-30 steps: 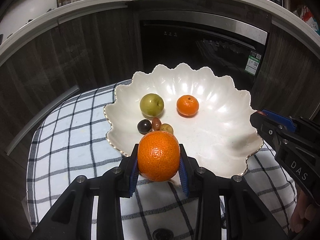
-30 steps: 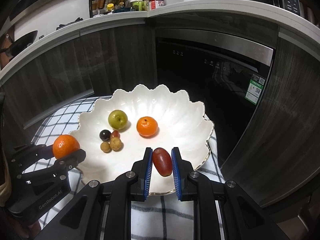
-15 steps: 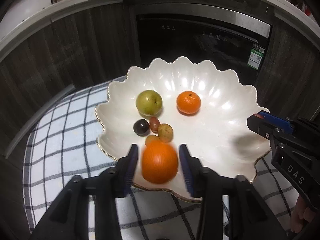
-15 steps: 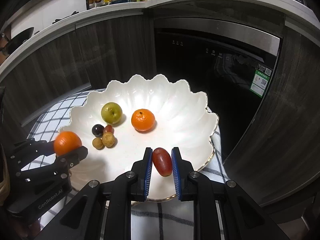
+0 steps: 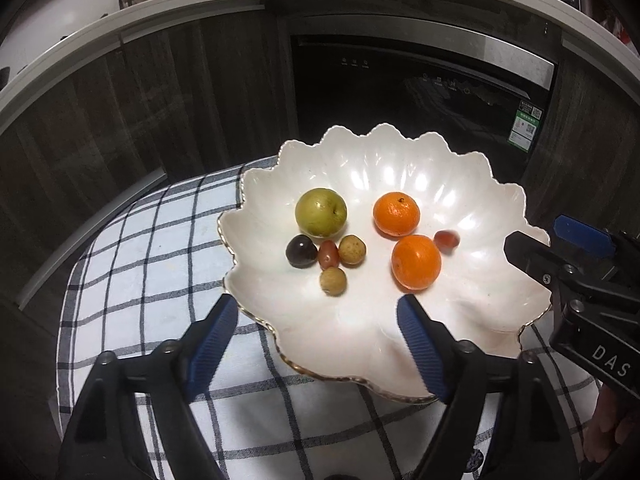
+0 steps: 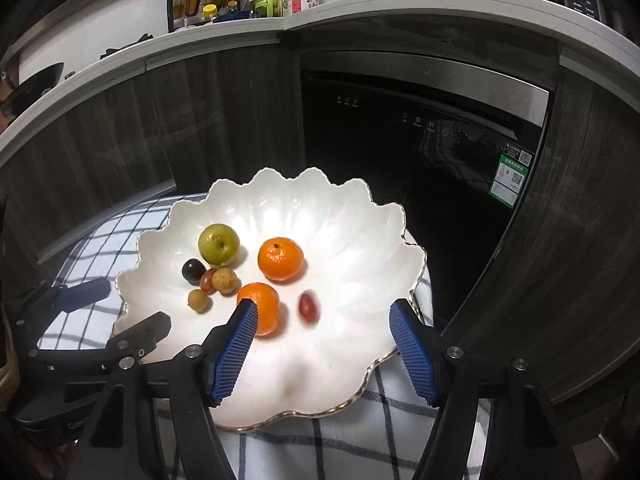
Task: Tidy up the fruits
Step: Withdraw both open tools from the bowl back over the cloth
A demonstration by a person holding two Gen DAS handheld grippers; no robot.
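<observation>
A: Well, both claws, left gripper (image 5: 316, 340) and right gripper (image 6: 324, 350), have just been opening and stand spread, nothing between them.

B: And the fruit?

A: The mandarin (image 5: 416, 262) and red grape (image 6: 309, 307) lie in the white bowl (image 6: 360, 240). Both are light, round, likely to roll; the grape bruises easily, so pinch across its middle.

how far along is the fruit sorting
Nearly done, it looks: eight fruits lie in the scalloped white bowl, including the nearer orange mandarin and blurred red grape. Left gripper and right gripper have just been opening, empty. No fruit visible on the checked cloth.
</observation>
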